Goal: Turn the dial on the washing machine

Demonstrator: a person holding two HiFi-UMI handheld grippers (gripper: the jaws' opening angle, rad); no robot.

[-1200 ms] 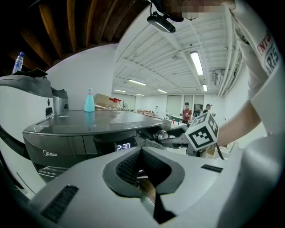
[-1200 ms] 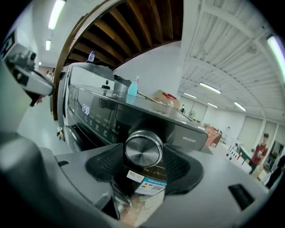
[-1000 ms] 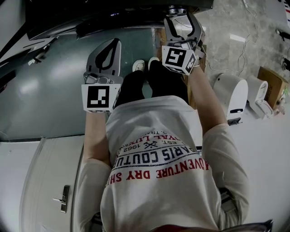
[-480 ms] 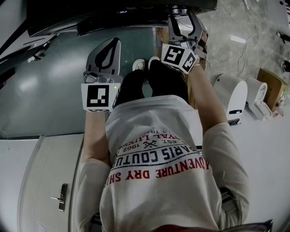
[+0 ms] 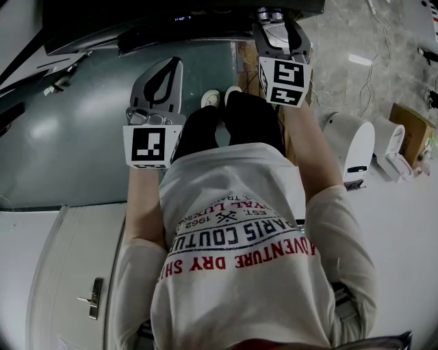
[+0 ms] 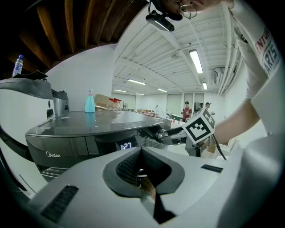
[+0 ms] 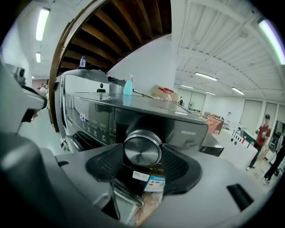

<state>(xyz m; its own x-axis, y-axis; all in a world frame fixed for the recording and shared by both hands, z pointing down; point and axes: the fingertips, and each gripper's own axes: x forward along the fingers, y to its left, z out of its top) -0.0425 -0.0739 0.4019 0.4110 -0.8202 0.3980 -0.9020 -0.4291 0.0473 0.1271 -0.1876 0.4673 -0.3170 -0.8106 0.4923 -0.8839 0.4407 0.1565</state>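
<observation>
The dark grey washing machine (image 5: 89, 116) fills the upper left of the head view, and its control panel faces me. Its round silver dial (image 7: 142, 149) sits between the right gripper's black pads (image 7: 106, 164), both touching its sides. My right gripper (image 5: 274, 22) is shut on the dial (image 5: 267, 13) at the panel's right end. In the left gripper view the right gripper's marker cube (image 6: 198, 127) shows beside the dial (image 6: 160, 133). My left gripper (image 5: 176, 63) hangs in front of the machine, jaws shut (image 6: 141, 165) with nothing in them. The lit display (image 6: 126, 145) reads 1:27.
A blue spray bottle (image 6: 90, 102) stands on the machine's top, also in the right gripper view (image 7: 128, 85). White appliances (image 5: 349, 143) and a cardboard box (image 5: 410, 126) sit on the floor at right. A white door with a handle (image 5: 92, 301) lies at lower left.
The right gripper has rolled about the dial while shut on it: its marker cube went from tilted to square-on and shifted slightly right. The left gripper has stayed still.
</observation>
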